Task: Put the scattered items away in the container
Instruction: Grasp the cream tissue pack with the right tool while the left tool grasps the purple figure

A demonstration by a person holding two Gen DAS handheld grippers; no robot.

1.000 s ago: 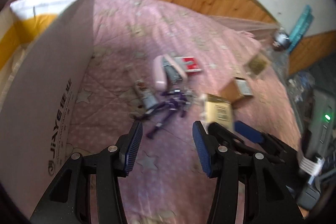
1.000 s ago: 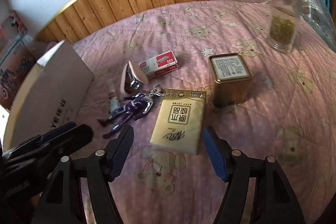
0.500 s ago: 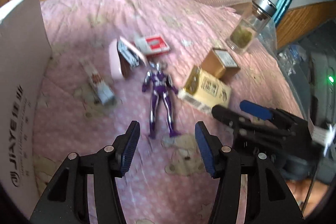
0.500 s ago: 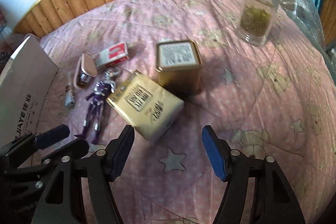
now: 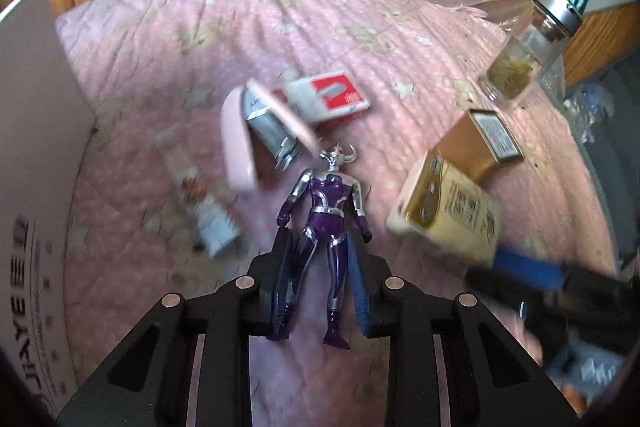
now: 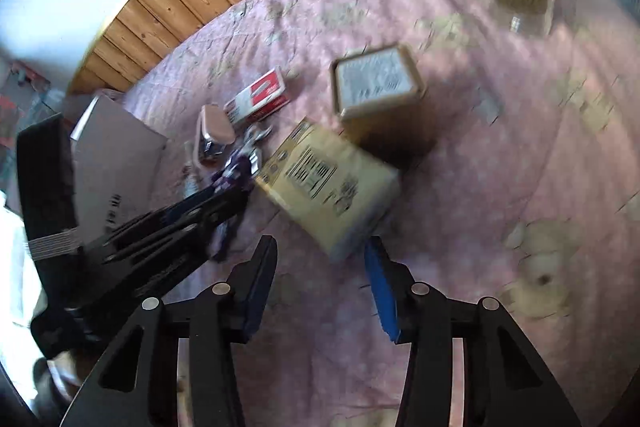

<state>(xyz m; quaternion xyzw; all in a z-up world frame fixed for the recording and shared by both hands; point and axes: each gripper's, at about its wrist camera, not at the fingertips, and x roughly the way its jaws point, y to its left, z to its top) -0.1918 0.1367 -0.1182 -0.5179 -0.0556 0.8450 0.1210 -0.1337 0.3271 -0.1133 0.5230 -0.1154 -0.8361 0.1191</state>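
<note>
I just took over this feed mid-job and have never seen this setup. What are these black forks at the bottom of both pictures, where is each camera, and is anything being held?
There is no robot arm: a person holds a two-finger gripper in each hand, with a fisheye camera on each looking along its fingers. The forks are those fingers.

In the left wrist view, the left gripper is closing its jaws around the legs of the purple toy figure; whether they press yet is unclear.

In the right wrist view, the right gripper is closing with a corner of the yellow packet between its jaws, not yet touching.

On the pink quilt also lie a pink stapler, a red-and-white box, a gold tin, a glass jar and the cardboard box.
</note>
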